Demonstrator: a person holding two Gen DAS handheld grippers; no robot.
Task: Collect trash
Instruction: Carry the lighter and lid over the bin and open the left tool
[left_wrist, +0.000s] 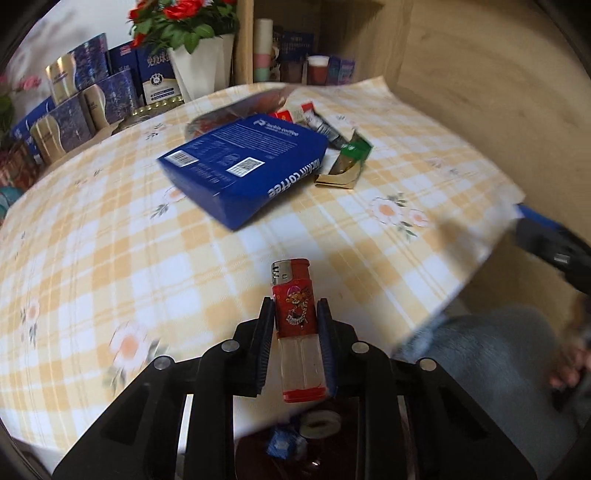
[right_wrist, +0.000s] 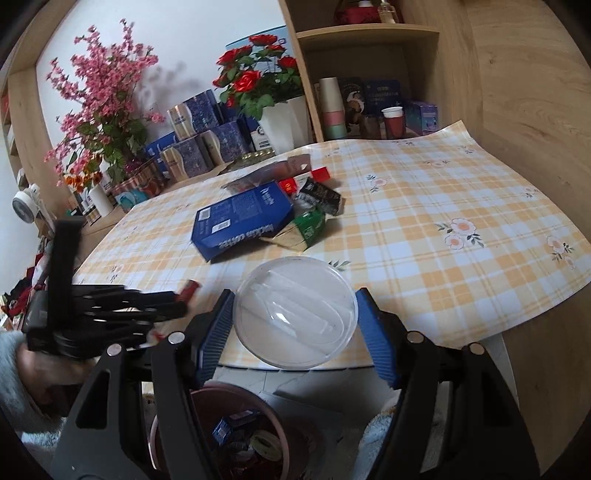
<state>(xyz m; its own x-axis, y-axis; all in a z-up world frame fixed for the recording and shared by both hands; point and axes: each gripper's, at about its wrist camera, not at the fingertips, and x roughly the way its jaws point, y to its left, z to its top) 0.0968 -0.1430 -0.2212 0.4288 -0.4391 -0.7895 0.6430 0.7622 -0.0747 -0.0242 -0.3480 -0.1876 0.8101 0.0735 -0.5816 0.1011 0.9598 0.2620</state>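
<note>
My left gripper (left_wrist: 295, 302) is shut on a red lighter (left_wrist: 295, 314) with a clear lower half, held upright over the table's near edge. In the right wrist view the left gripper (right_wrist: 181, 302) is blurred at the left, with the lighter's red end (right_wrist: 190, 288) showing. My right gripper (right_wrist: 295, 295) is shut on a clear round plastic lid (right_wrist: 295, 317), its blue pads against both sides. A dark red bin (right_wrist: 207, 402) with scraps inside stands on the floor below both grippers. A blue coffee box (left_wrist: 243, 166) and several wrappers (left_wrist: 347, 162) lie mid-table.
The table wears a yellow plaid cloth (right_wrist: 443, 277) whose right corner overhangs. Blue tins (right_wrist: 199, 147), a white pot of red roses (right_wrist: 284, 118) and pink blossoms (right_wrist: 103, 99) line the back. A wooden shelf (right_wrist: 369, 33) holds cups. A person's fuzzy grey sleeve (left_wrist: 491, 354) is at lower right.
</note>
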